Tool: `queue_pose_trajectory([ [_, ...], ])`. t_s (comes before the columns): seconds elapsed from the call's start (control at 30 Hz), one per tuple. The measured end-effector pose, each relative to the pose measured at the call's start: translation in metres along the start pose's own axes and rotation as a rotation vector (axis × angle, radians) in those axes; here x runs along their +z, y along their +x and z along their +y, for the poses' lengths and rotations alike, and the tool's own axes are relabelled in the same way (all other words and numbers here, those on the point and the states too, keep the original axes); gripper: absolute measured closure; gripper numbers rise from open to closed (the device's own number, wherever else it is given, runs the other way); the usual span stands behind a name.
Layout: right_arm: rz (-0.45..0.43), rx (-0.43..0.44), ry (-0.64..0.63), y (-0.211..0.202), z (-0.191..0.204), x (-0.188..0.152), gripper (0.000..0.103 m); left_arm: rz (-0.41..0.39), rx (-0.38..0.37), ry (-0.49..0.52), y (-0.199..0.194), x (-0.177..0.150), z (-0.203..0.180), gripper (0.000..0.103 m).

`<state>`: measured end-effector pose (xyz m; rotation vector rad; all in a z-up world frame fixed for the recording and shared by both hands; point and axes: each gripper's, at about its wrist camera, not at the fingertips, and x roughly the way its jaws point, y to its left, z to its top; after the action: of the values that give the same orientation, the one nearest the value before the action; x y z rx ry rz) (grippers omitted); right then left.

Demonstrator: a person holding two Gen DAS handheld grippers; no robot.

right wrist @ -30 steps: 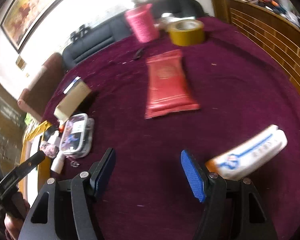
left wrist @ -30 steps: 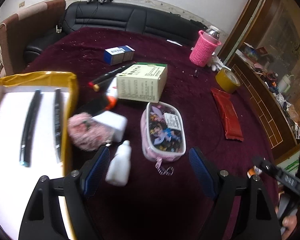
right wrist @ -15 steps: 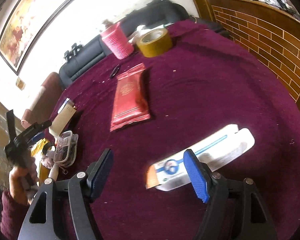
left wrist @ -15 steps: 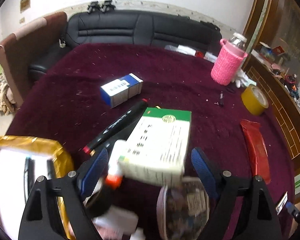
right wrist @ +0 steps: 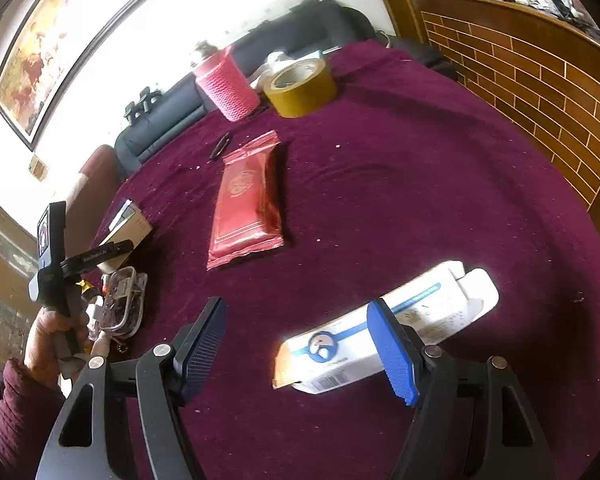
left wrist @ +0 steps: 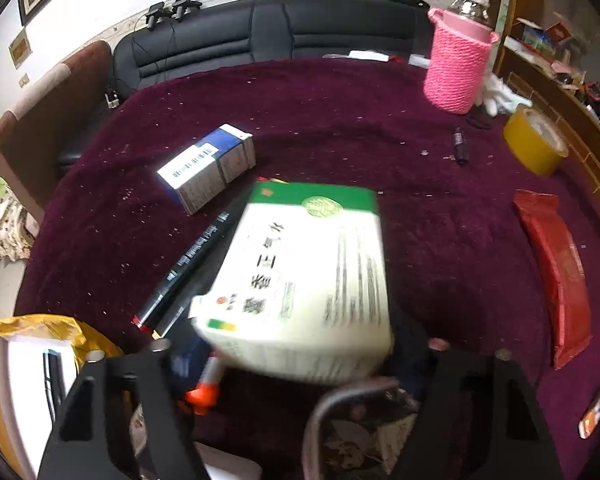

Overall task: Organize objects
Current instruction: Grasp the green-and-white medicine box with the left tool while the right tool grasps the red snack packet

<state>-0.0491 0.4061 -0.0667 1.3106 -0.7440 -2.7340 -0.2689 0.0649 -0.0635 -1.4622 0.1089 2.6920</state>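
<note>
Green-white box [left wrist: 300, 280] blurred, hides left gripper [left wrist: 296, 354] fingertips.

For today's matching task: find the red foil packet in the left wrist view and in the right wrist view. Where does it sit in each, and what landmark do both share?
Left wrist view: the red foil packet lies at the right edge, running down the cloth.
Right wrist view: the red foil packet lies left of centre, beyond the fingers.
Shared landmark: the yellow tape roll, beyond the packet in both.

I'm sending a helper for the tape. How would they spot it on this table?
On the round table's maroon cloth, look to the far edge near the black sofa. Beside the pink knitted bottle cover sits the tape roll, the only mustard-yellow ring with a hollow centre.
</note>
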Motion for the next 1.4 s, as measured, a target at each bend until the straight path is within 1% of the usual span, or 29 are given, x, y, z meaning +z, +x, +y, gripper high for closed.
queue_pose_trajectory([
  [0.07,0.001,-0.003,0.008,0.002,-0.001,0.002,0.026,-0.032,-0.002,-0.001,-0.009,-0.002,-0.001,0.034],
  [0.17,0.005,-0.008,0.011,0.008,0.001,0.012,0.026,-0.081,-0.036,-0.021,-0.029,-0.006,0.000,0.034],
  [0.27,0.009,-0.027,-0.011,0.022,0.011,0.032,0.024,-0.131,-0.073,-0.036,-0.055,-0.011,0.001,0.034],
  [0.37,0.023,-0.045,-0.036,0.046,0.027,0.055,0.021,-0.171,-0.111,-0.047,-0.082,-0.021,0.002,0.034],
  [0.43,0.022,-0.085,-0.080,0.064,0.041,0.068,0.019,-0.184,-0.135,-0.061,-0.098,-0.032,0.006,0.034],
  [0.47,0.023,-0.119,-0.111,0.076,0.049,0.074,0.018,-0.189,-0.147,-0.070,-0.105,-0.038,0.010,0.034],
  [0.53,0.041,-0.161,-0.144,0.096,0.060,0.083,0.017,-0.195,-0.160,-0.088,-0.117,-0.049,0.018,0.034],
  [0.67,0.097,-0.188,-0.162,0.132,0.074,0.092,0.016,-0.217,-0.182,-0.131,-0.144,-0.076,0.041,0.034],
  [0.73,0.129,-0.225,-0.179,0.149,0.080,0.093,0.016,-0.234,-0.179,-0.146,-0.156,-0.090,0.054,0.034],
  [0.77,0.144,-0.262,-0.193,0.158,0.082,0.092,0.016,-0.241,-0.169,-0.149,-0.161,-0.096,0.061,0.034],
  [0.8,0.143,-0.296,-0.218,0.163,0.086,0.091,0.014,-0.248,-0.157,-0.150,-0.164,-0.100,0.065,0.034],
  [0.87,0.137,-0.371,-0.284,0.171,0.096,0.087,0.018,-0.262,-0.124,-0.156,-0.172,-0.110,0.077,0.034],
  [0.93,0.119,-0.369,-0.298,0.167,0.101,0.084,0.036,-0.274,-0.098,-0.159,-0.177,-0.120,0.088,0.034],
  [0.97,0.121,-0.357,-0.295,0.163,0.102,0.083,0.039,-0.281,-0.082,-0.161,-0.180,-0.124,0.093,0.034],
  [1.0,0.122,-0.345,-0.288,0.160,0.101,0.083,0.046,-0.287,-0.068,-0.165,-0.182,-0.129,0.098,0.034],
  [1.03,0.129,-0.319,-0.271,0.155,0.099,0.082,0.050,-0.292,-0.062,-0.173,-0.184,-0.133,0.103,0.034],
  [1.1,0.127,-0.282,-0.241,0.146,0.094,0.080,0.054,-0.301,-0.056,-0.199,-0.187,-0.141,0.116,0.034],
  [1.27,0.124,-0.158,-0.143,0.122,0.080,0.068,0.056,-0.304,-0.026,-0.284,-0.192,-0.157,0.152,0.033],
  [1.33,0.124,-0.098,-0.105,0.118,0.082,0.064,0.056,-0.302,-0.002,-0.302,-0.193,-0.162,0.165,0.033],
  [1.4,0.117,-0.046,-0.094,0.108,0.090,0.060,0.056,-0.299,0.032,-0.327,-0.193,-0.167,0.180,0.033],
])
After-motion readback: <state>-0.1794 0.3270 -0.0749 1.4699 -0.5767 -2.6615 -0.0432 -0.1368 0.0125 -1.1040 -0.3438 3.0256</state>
